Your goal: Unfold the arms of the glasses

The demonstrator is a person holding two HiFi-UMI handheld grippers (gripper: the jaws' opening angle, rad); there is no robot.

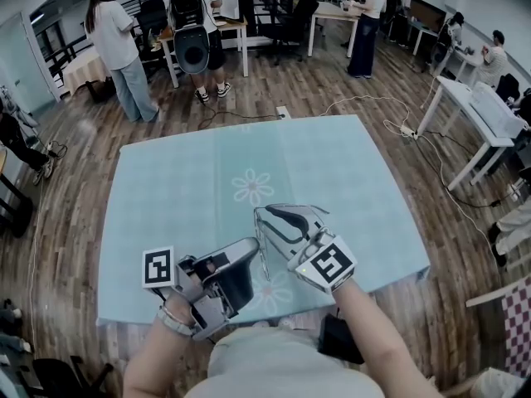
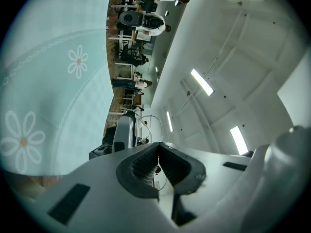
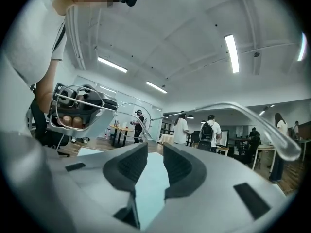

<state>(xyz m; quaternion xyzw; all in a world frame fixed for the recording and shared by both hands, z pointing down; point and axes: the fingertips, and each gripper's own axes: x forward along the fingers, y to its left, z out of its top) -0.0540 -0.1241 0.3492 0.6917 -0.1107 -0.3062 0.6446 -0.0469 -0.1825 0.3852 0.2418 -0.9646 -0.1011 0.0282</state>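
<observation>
My worry was the left claw [image 1: 251, 251]. It was clamped shut on only a thin edge of the glasses [image 3: 75, 106]. I judged that any sideways push on a hinge could twist the frame out of that pinch and drop it to the tabletop [image 1: 166, 222] below the left claw. The clear plastic was also hard to read, so closing on empty air looked likely. My right claw [image 3: 155, 155] stood partly spread with nothing between its pads, just beside the left claw and facing it. The front of the glasses sat at the left claw's tip. One arm [image 3: 243, 109] stood out from there, reaching away from the left claw and over the right claw's jaws without touching them. I could not make out the other arm.
</observation>
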